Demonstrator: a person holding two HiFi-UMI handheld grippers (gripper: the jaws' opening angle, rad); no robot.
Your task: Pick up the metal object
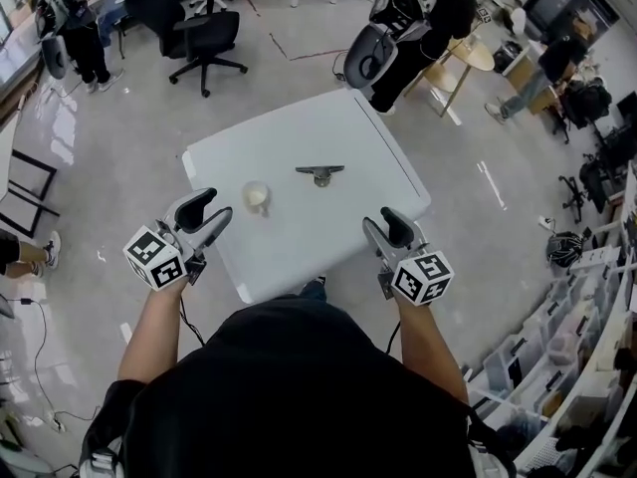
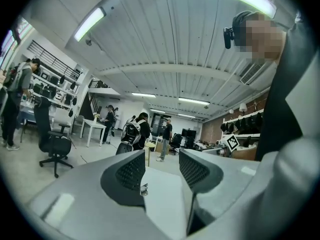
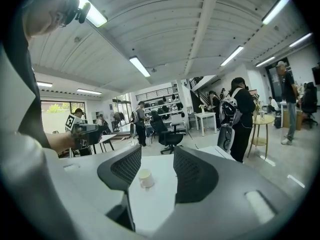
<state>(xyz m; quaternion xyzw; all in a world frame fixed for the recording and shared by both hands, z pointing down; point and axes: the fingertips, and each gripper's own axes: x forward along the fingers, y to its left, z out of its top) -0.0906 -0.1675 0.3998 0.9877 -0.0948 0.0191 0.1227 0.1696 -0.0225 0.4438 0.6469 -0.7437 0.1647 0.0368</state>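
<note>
A flat metal object [image 1: 318,173] with a wide top bar lies near the middle of the white table [image 1: 348,127]. In the left gripper view it is a small glint [image 2: 144,189] beside the left jaw, far ahead. My left gripper [image 1: 212,210] hovers over the table's near left corner, open and empty, and my right gripper [image 1: 384,224] hovers over the near right edge, also open and empty. Both are well short of the metal object. The left gripper [image 2: 162,166] and right gripper [image 3: 157,166] show nothing between their jaws.
A small cream cup [image 1: 257,197] stands on the table left of the metal object, and the right gripper view shows this cup [image 3: 145,178] ahead. Office chairs [image 1: 204,33], a round side table [image 1: 468,53] and people stand beyond the table.
</note>
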